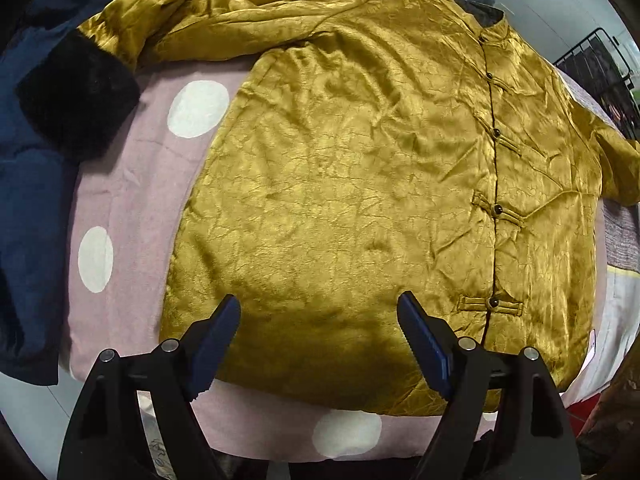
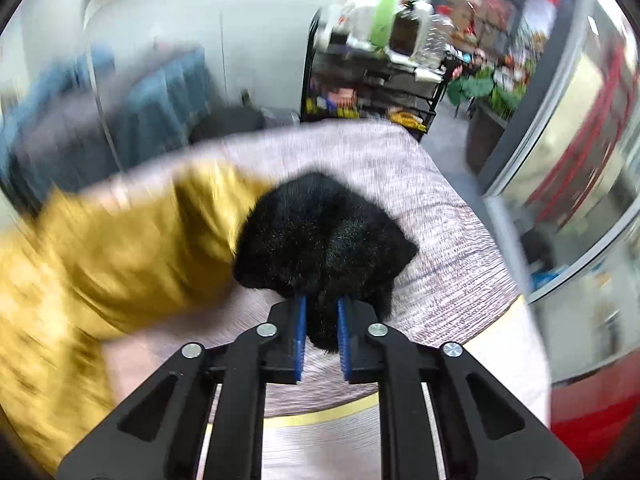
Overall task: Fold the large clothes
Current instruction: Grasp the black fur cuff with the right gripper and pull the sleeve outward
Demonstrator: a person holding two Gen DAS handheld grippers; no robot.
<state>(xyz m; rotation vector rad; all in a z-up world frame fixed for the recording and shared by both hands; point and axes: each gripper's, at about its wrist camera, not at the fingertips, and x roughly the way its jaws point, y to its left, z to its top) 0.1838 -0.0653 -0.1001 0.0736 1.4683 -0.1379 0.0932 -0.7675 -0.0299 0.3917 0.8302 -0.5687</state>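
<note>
From the left wrist, the jacket (image 1: 360,168) lies spread face up on the pink dotted blanket (image 1: 132,184), buttons fastened down its front, hem toward the camera. The left gripper (image 1: 320,320) hangs straight above the hem with its jaws wide apart and nothing between them. One sleeve runs off to the upper left, its black fur cuff (image 1: 80,92) lying against a blue garment (image 1: 28,184) beside the blanket. When that sleeve is folded in, the cuff could drag the blue garment along, or the blue cloth could get pinched together with it. The satin looks slick and creased, so any pull from one side may slide the whole body across the blanket unless the hem is pinned.

From the right wrist, the right gripper (image 2: 322,340) is clamped on the other fur cuff (image 2: 324,248), with the gold sleeve (image 2: 132,240) trailing off to the left over the grey cover of the bed (image 2: 440,208). The picture is smeared, which suggests quick motion. The pads seem to bite mostly pile at the cuff's near edge; the fur could slip free mid-swing and the sleeve would drop short of the body. A fast carry may also twist the sleeve, leaving a bunched fold.
</note>
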